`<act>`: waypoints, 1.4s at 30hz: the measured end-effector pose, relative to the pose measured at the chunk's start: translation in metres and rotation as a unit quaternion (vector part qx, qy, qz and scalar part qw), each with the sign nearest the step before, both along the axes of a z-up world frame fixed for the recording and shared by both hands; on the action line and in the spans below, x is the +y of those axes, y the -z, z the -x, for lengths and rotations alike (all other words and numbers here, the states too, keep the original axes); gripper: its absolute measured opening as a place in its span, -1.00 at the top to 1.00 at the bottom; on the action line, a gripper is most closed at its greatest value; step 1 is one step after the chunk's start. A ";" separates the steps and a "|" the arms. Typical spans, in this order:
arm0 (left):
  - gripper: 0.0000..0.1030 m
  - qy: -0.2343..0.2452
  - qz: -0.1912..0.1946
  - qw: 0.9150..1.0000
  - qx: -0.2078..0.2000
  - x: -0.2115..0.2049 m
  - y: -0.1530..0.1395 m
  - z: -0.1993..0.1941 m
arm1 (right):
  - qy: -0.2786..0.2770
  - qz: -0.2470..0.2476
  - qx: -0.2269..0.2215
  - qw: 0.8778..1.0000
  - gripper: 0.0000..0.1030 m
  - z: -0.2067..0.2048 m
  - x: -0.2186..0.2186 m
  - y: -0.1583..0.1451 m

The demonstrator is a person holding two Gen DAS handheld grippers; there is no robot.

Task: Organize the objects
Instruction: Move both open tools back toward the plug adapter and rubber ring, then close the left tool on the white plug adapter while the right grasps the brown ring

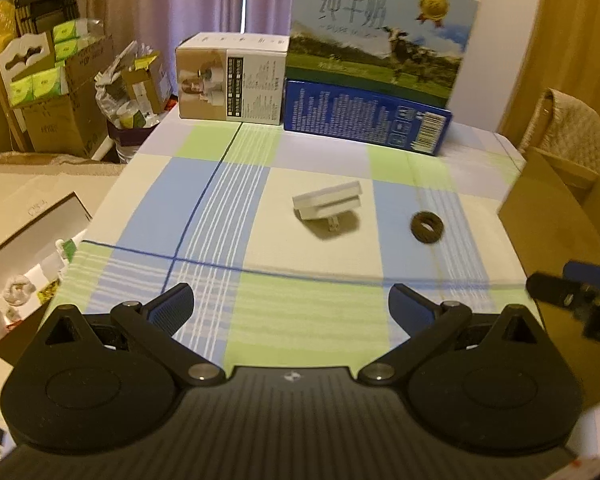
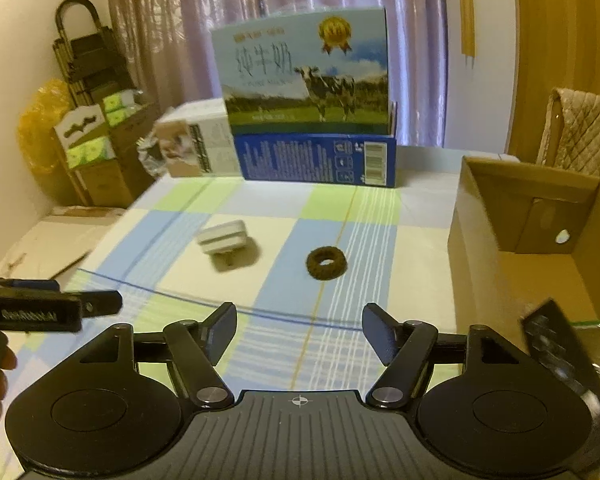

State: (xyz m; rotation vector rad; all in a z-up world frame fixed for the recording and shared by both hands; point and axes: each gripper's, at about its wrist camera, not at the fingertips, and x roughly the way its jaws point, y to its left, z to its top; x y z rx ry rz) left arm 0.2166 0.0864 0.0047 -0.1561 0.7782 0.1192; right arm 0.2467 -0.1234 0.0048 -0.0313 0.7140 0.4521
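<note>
**Checked surface holds two loose items**

Checked surface: both claws, left claw and right claw, hover spread and empty. Beyond them, a white plug adapter lies just left of a dark ring; a cardboard box stands right of the ring.

1. We see a checked tablecloth of blue, green and cream squares covering the table.
2. At its far edge a milk carton box with a cow picture stands upright, with a dark blue box lying in front of its base.
3. Just left of them sits a white and tan product box.
4. Beyond the table hang pale purple curtains.
5. On the floor to the left we see cardboard boxes holding green tissue packs and a yellow plastic bag.
6. A quilted chair back rises at right.
</note>
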 end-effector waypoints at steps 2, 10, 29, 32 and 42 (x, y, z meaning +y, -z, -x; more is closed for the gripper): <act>-0.98 -0.006 0.006 1.000 -0.001 0.003 0.009 -0.016 | 0.005 0.003 0.005 1.000 -0.30 -0.017 0.005 0.013; -0.98 0.002 -0.009 1.000 -0.019 0.008 0.025 -0.070 | 0.010 0.014 -0.002 1.000 -0.30 -0.070 0.026 0.051; -0.98 0.025 -0.006 0.999 -0.021 0.005 0.059 -0.113 | -0.001 0.047 -0.042 0.998 0.13 -0.121 0.052 0.106; -0.98 0.025 0.003 0.999 -0.025 0.003 0.062 -0.121 | 0.007 0.039 -0.033 0.999 0.61 -0.122 0.049 0.103; -0.88 0.020 0.025 0.999 -0.023 -0.008 0.072 -0.153 | 0.032 0.014 -0.013 0.999 0.67 -0.123 0.036 0.094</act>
